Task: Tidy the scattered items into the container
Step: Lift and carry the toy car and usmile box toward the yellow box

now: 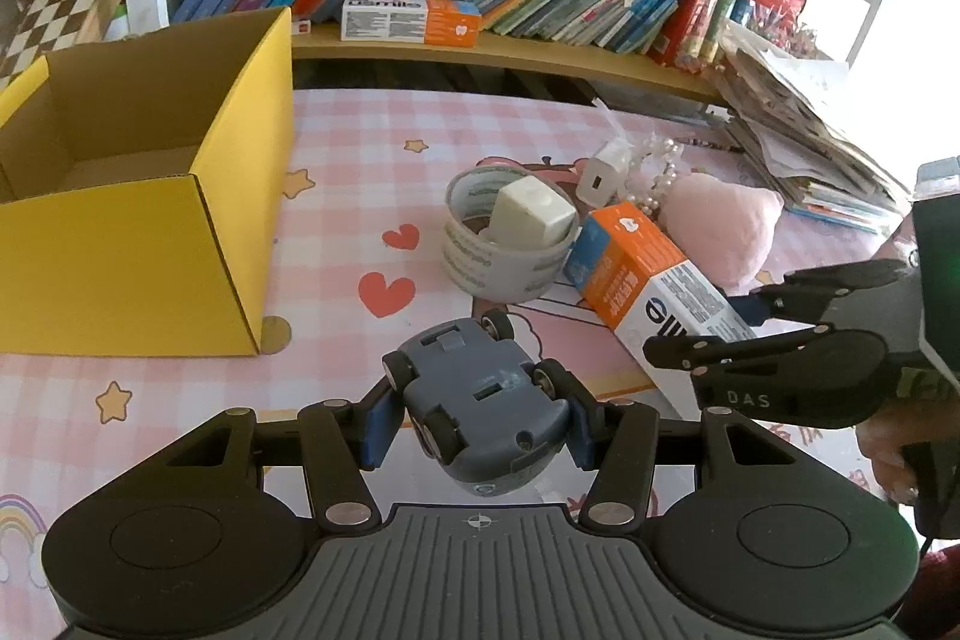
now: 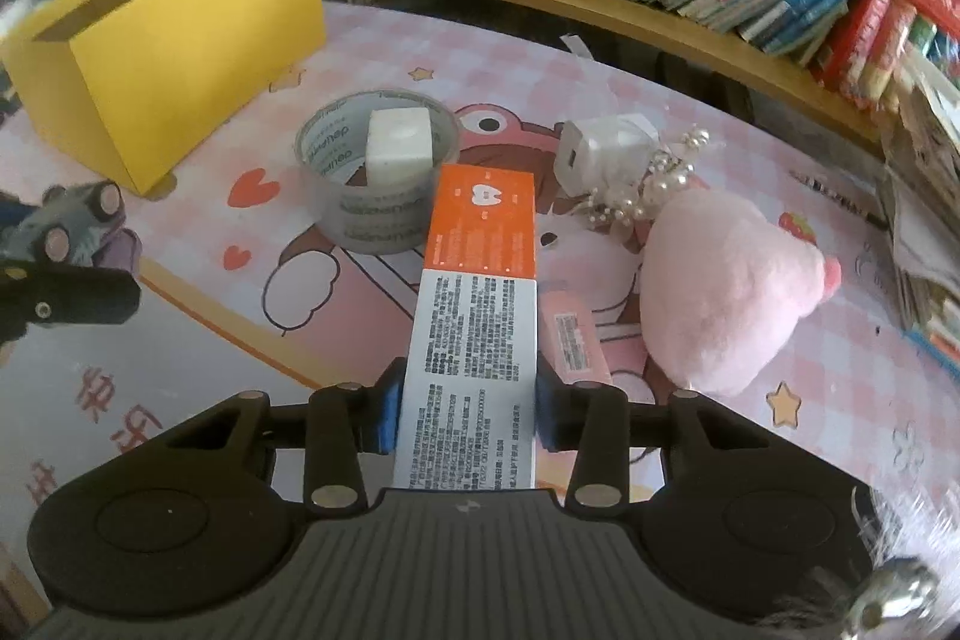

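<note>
We are gripping the toy car [image 1: 480,400] wheels-up in the left tongs [image 1: 478,421] to carry it to the yellow box [image 1: 138,244] while the right tongs [image 2: 465,415] are clamping the toothpaste carton [image 2: 474,316], its far end near the tape roll [image 2: 375,172] on the table [image 1: 336,196].

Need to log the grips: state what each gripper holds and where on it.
Left gripper clamps the upside-down toy car across its sides. Right gripper clamps the toothpaste box across its long sides, near the white end.
</note>
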### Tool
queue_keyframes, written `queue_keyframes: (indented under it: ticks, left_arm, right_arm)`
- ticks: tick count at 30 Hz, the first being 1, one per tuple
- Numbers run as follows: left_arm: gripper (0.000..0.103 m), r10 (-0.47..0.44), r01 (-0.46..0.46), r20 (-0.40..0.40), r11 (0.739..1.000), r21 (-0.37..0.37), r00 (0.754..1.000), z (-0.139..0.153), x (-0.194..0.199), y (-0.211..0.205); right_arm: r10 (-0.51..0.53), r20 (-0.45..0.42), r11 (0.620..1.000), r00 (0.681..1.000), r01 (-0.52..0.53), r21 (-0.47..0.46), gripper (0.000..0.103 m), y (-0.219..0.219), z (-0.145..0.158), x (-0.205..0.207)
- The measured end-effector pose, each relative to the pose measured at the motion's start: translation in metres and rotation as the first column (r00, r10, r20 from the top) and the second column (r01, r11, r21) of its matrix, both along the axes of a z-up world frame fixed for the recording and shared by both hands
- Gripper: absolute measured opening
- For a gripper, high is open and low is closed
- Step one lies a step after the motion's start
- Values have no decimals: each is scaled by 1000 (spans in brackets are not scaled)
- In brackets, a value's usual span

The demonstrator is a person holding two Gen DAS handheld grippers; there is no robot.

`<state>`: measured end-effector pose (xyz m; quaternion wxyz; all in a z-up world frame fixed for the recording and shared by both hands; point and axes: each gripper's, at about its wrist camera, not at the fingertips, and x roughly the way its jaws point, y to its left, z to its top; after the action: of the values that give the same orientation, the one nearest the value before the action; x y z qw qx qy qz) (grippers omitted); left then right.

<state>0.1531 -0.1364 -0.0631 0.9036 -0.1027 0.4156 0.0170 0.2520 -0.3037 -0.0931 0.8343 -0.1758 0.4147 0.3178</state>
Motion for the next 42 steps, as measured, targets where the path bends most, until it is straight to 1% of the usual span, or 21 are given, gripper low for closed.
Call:
queue_keyframes:
  ticks: [2, 5, 10, 12, 18, 26, 42]
  left_arm:
    - [53, -6, 6, 7, 1000, -3, 1000, 3, -2, -1]
    - [53, -17, 17, 15, 1000, -5, 1000, 6, -5, -3]
    - [53, -40, 41, 21, 999, -18, 999, 12, -13, -5]
    - [53, -50, 50, 24, 998, -23, 998, 13, -15, -6]
    - [53, -80, 81, 35, 996, -33, 996, 16, -22, -5]
    - [53, -137, 140, 53, 989, -51, 989, 19, -34, 4]
    - [53, -219, 225, 83, 972, -69, 972, 28, -68, 55]
  right_arm:
    - [-14, -6, 1000, 1000, 14, 20, 37, -5, 5, -5]
    - [-39, -39, 997, 999, 41, 59, 37, -14, 13, -12]
    - [-94, -149, 983, 984, 115, 140, 37, -31, 21, -19]
    - [-108, -175, 977, 979, 138, 165, 37, -35, 25, -23]
    - [-117, -152, 973, 982, 144, 183, 37, -35, 38, -42]
    - [-159, -146, 968, 976, 183, 173, 37, -28, 44, -65]
    - [-235, -130, 956, 963, 253, 147, 37, 21, 55, -118]
